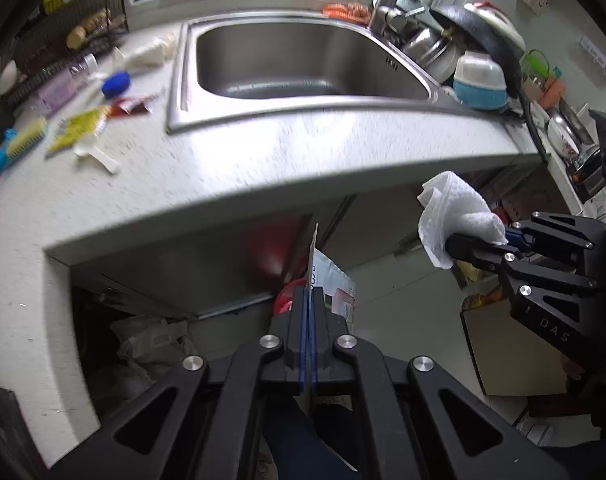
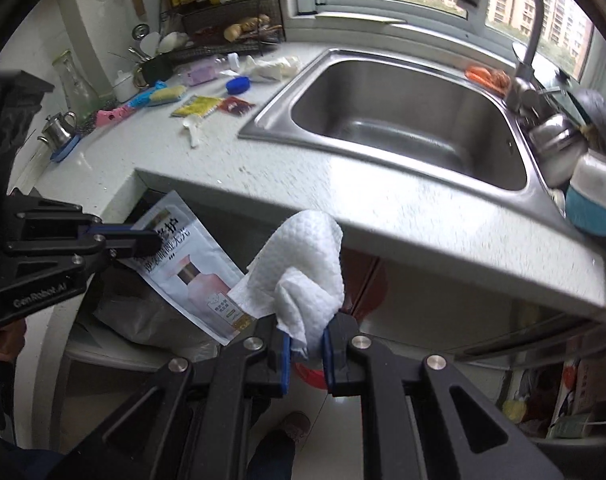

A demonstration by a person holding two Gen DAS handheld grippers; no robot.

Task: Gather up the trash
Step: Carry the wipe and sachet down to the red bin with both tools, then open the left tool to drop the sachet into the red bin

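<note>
My left gripper (image 1: 308,300) is shut on a flat white printed packet (image 1: 313,256), seen edge-on in the left wrist view. The right wrist view shows that packet (image 2: 195,272) face-on, with the left gripper (image 2: 149,240) clamped on its upper edge. My right gripper (image 2: 306,340) is shut on a crumpled white paper towel (image 2: 303,272). The towel (image 1: 451,208) and right gripper (image 1: 475,242) also show at the right of the left wrist view. Both grippers hang in front of the counter edge, above the floor. A red container (image 2: 311,372) lies below, mostly hidden.
On the counter (image 1: 263,160) left of the steel sink (image 1: 175,80) lie a yellow sachet (image 2: 197,105), a red sachet (image 2: 234,105), a white spoon (image 2: 193,128) and a blue lid (image 2: 237,85). Dishes crowd the sink's right side. A cardboard box (image 1: 511,352) stands on the floor.
</note>
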